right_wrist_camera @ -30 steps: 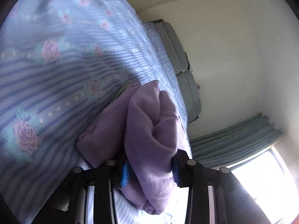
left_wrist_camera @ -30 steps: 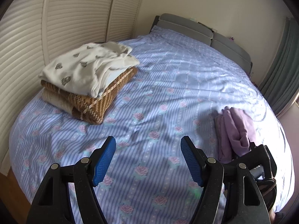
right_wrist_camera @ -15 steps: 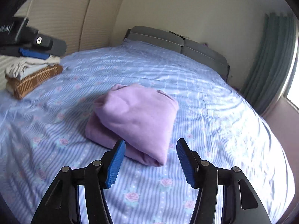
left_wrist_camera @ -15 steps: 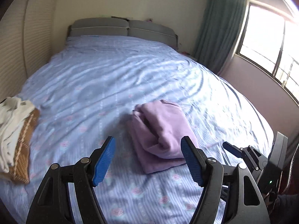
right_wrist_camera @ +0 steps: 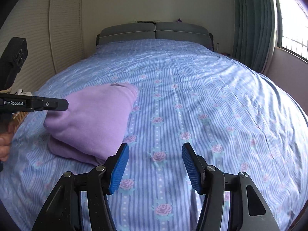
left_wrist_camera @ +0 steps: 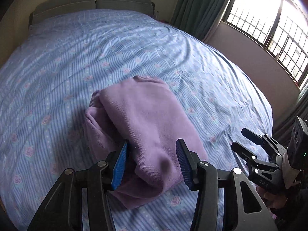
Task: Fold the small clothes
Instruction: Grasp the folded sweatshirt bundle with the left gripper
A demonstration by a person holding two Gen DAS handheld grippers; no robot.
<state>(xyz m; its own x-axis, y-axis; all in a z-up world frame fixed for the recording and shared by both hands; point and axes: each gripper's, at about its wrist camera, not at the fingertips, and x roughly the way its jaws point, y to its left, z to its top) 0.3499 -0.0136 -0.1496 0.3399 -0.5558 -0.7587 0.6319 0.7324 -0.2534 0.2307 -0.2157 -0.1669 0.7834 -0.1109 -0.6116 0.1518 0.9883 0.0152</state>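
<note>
A folded lilac garment (left_wrist_camera: pixel 142 127) lies on the blue striped rose-print bedsheet (left_wrist_camera: pixel 96 48). My left gripper (left_wrist_camera: pixel 152 163) is open, its blue pads on either side of the garment's near folded edge. The garment also shows in the right wrist view (right_wrist_camera: pixel 92 119), at the left. My right gripper (right_wrist_camera: pixel 155 165) is open and empty over bare sheet, to the right of the garment. It appears in the left wrist view (left_wrist_camera: pixel 248 140) at the lower right. The left gripper's black arm (right_wrist_camera: pixel 48 104) reaches over the garment in the right wrist view.
A grey headboard (right_wrist_camera: pixel 154 30) stands at the bed's far end. Green curtains (right_wrist_camera: pixel 254 23) and a barred window (left_wrist_camera: pixel 269 25) are on the right. Slatted cupboard doors (right_wrist_camera: pixel 38 38) line the left wall. A corner of a brown woven stack (right_wrist_camera: pixel 18 116) shows at the far left.
My right gripper has let go of the lilac garment and moved off to its right. My left gripper has swung from the stack side and closed in around the garment's near edge.
</note>
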